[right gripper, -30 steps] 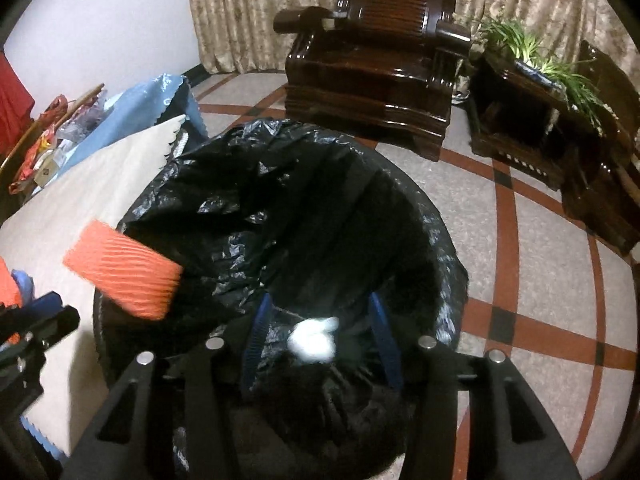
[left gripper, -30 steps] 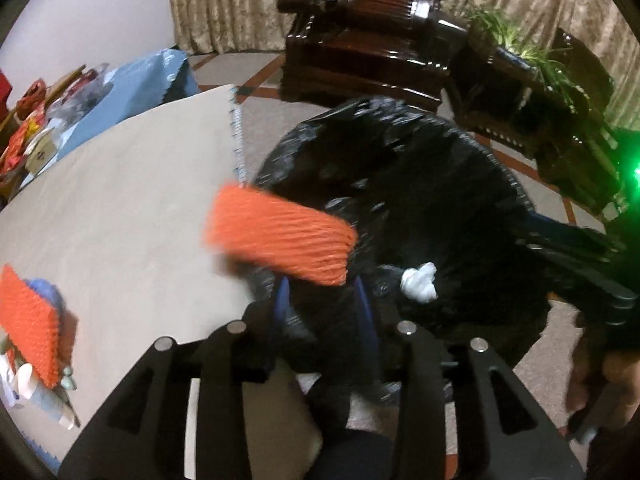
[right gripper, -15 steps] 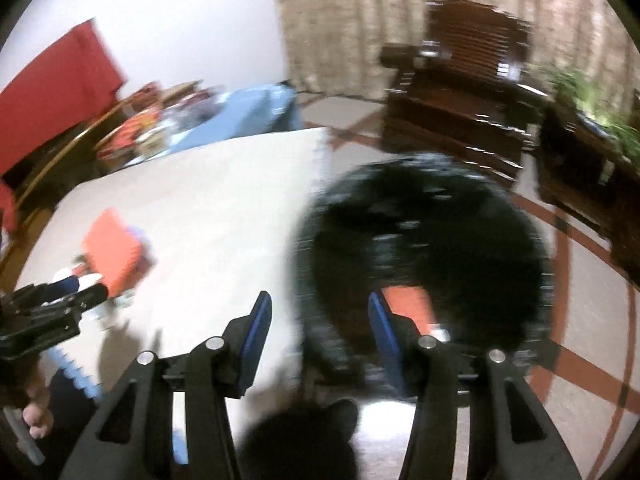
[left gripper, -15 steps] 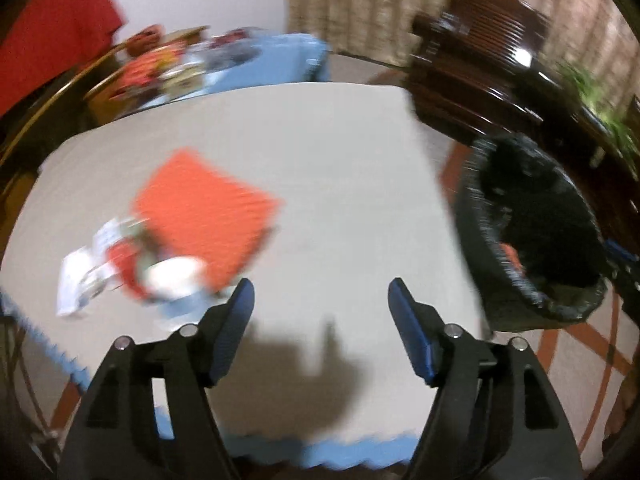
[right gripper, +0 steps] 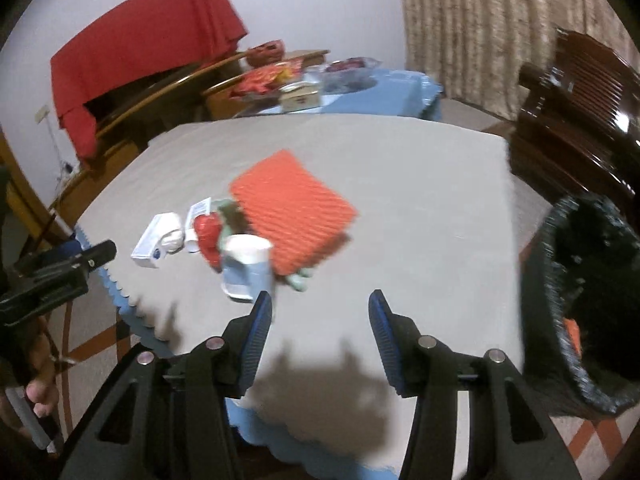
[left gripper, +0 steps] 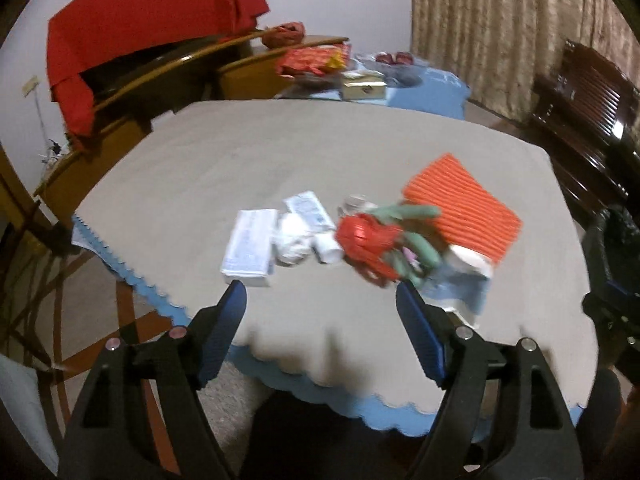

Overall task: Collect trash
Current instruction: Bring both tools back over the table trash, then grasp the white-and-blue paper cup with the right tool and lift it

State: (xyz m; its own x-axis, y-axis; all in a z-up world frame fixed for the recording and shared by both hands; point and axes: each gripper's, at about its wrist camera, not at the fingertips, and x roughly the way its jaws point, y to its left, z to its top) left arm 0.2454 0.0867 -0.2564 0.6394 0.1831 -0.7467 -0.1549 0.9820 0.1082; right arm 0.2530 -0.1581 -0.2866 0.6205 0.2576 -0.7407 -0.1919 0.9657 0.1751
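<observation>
Because both the left claw (left gripper: 320,300) and right claw (right gripper: 320,308) hover wide and empty, a hasty grab into the crowded trash pile (left gripper: 360,236) risks knocking the paper cup (right gripper: 246,268) off the counter (right gripper: 420,200).

Setting: domestic living/dining room. Evidence: table (left gripper: 280,152) under a beige cloth with blue scalloped edging; carved dark-wood armchair (right gripper: 580,92) near the patterned beige curtains (left gripper: 480,28); wooden sideboard (left gripper: 168,76) draped with a red cloth (left gripper: 152,12); snack packets (left gripper: 316,58) and a small box (left gripper: 364,89) on a blue-covered side table (left gripper: 432,92); tiled floor (right gripper: 592,436) with red-brown bands.
</observation>
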